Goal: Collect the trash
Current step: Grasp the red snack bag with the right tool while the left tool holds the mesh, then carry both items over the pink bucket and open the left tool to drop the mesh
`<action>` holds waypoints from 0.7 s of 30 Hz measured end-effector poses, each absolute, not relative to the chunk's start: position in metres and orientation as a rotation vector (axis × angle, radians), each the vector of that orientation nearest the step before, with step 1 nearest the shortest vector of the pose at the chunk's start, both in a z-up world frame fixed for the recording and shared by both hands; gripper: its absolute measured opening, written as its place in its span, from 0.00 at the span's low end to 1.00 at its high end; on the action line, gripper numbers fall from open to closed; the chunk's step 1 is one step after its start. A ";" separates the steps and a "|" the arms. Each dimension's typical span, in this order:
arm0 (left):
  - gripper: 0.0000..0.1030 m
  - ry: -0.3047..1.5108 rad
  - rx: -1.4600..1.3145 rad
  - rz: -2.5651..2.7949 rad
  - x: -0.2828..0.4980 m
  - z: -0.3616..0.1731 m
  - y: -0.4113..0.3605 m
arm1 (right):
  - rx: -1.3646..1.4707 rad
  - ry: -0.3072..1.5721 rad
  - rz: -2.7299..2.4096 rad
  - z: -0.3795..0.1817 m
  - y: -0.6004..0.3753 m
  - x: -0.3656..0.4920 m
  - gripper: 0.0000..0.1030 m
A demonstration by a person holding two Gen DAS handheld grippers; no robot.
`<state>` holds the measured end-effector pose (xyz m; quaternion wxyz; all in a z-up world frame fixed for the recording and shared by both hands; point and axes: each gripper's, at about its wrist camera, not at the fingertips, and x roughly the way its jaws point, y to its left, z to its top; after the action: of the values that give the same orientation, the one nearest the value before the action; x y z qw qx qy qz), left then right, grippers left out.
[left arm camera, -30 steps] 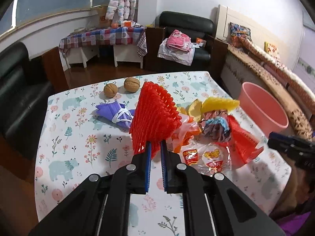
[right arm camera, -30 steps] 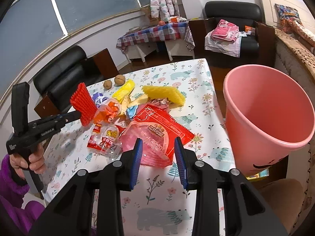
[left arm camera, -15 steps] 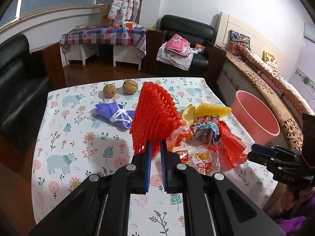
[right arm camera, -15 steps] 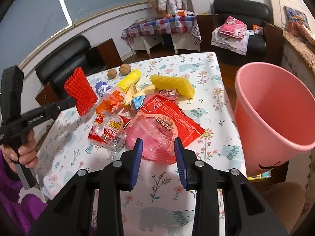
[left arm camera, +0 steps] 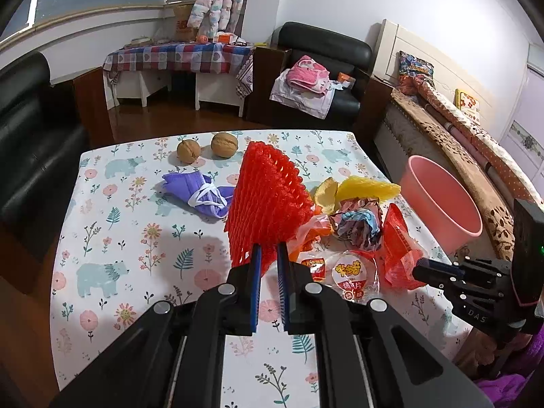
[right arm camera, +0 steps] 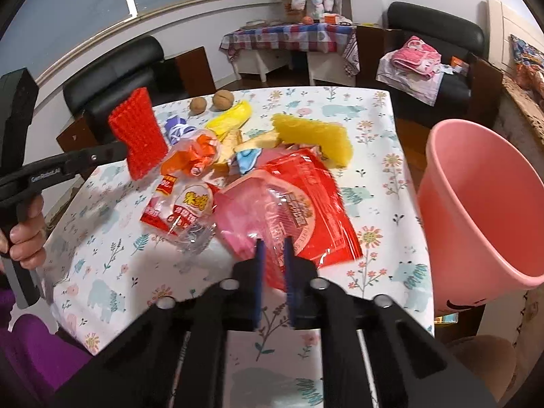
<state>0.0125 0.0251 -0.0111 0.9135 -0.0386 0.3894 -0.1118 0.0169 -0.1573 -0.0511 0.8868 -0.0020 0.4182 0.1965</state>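
My left gripper [left arm camera: 268, 255] is shut on a red foam fruit net [left arm camera: 267, 200] and holds it above the table; it also shows in the right wrist view [right arm camera: 139, 132]. My right gripper [right arm camera: 272, 248] is shut on the near edge of a red snack bag [right arm camera: 299, 204], which lies on the table. A pile of trash lies mid-table: a clear cup-lid wrapper [right arm camera: 187, 207], an orange bag [right arm camera: 193, 153], yellow foam [right arm camera: 312, 136] and a crumpled wrapper [left arm camera: 357, 221]. A pink bin [right arm camera: 482, 204] stands at the table's right edge.
A purple face mask [left arm camera: 200, 193] and two walnuts [left arm camera: 207, 148] lie at the far left of the floral tablecloth [left arm camera: 112, 238]. Black sofas, a checked side table and a bed surround the table.
My right gripper has closed from open onto the red snack bag's edge. My left gripper holds the red net a little higher and further back.
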 end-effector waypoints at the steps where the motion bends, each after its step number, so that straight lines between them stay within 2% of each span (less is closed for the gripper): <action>1: 0.08 0.801 -0.079 -0.232 0.013 -0.011 0.024 | -0.003 0.865 0.412 -0.050 -0.157 0.016 0.01; 11: 0.08 0.776 -0.065 -0.261 0.017 0.003 0.012 | 0.102 0.743 0.415 -0.017 -0.178 0.009 0.01; 21: 0.08 0.713 -0.034 -0.375 0.023 0.032 -0.037 | 0.179 0.631 0.296 0.014 -0.222 0.009 0.01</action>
<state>0.0230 -0.0365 0.0321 0.9198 -0.0167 0.3470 -0.1826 0.0095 -0.2218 0.0141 0.9360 0.0874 0.3088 0.1446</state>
